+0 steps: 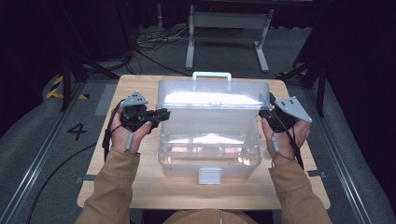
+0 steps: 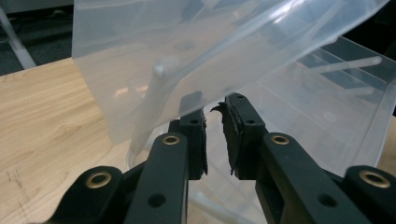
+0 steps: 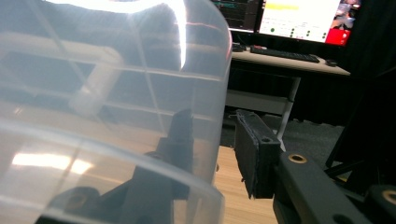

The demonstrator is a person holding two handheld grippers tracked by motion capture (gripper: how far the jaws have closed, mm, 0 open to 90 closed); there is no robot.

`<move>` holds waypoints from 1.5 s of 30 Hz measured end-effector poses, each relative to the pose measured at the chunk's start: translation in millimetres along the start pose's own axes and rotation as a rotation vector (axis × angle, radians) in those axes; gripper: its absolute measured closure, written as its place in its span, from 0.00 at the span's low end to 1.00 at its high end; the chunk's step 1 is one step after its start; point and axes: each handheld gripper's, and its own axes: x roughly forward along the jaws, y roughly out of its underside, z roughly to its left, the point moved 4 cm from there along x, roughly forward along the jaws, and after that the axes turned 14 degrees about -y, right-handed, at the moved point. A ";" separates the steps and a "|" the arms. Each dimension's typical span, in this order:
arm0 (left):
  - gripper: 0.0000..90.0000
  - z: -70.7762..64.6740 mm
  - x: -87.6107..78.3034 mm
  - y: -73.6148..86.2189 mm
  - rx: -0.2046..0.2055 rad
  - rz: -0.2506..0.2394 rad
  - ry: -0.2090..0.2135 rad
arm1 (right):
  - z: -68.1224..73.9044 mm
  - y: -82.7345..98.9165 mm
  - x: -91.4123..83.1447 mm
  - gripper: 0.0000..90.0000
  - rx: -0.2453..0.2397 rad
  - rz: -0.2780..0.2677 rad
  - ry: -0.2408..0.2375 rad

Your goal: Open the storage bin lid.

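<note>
- Nearest in the high view, two tan sleeves (image 1: 111, 186) come in from the bottom edge, one at each side of the wooden table (image 1: 140, 186).
- A grey latch (image 1: 209, 175) sits at the middle of the near wall of a clear plastic storage box (image 1: 208, 156), which stands in the centre of the table.
- The left hand (image 1: 127, 135) holds the left gripper (image 1: 164, 114) at the box's left side, pointing right at the raised lid's left edge.
- In the left gripper view the jaws stand a narrow gap apart with the edge of the clear lid (image 2: 187, 60) running down between them; I cannot tell whether the pads actually press on it.
- The right hand (image 1: 286, 140) holds the right gripper (image 1: 267, 111) at the box's right side, beside the lid's right edge.
- In the right gripper view its jaws are spread apart, one seen through the lid's curved plastic and the other outside it, so the rim lies between them unclamped.
- The lid stands tilted up over the far half of the box, its white handle (image 1: 212, 76) at the far top.
- Beyond the table, a grey metal stand (image 1: 229, 28) and loose cables (image 1: 154, 39) lie on the dark floor.
</note>
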 end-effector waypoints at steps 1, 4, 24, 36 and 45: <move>0.87 1.1 -0.7 0.6 -0.002 0.000 0.000 | -0.7 -0.9 1.3 0.77 0.012 -0.003 0.003; 0.86 2.0 -2.6 1.9 -0.004 0.004 -0.001 | 0.2 -4.0 3.8 0.82 0.021 -0.006 0.009; 0.71 -30.9 -38.2 19.8 0.145 0.064 0.053 | -9.8 -16.6 19.2 0.93 0.008 0.021 0.025; 0.69 -39.9 -43.8 45.4 0.201 0.148 0.140 | -18.7 -24.5 32.9 0.92 0.035 0.060 -0.016; 0.65 -52.8 -20.6 60.9 0.245 0.231 0.243 | -24.5 -26.8 40.2 0.90 0.042 0.068 -0.047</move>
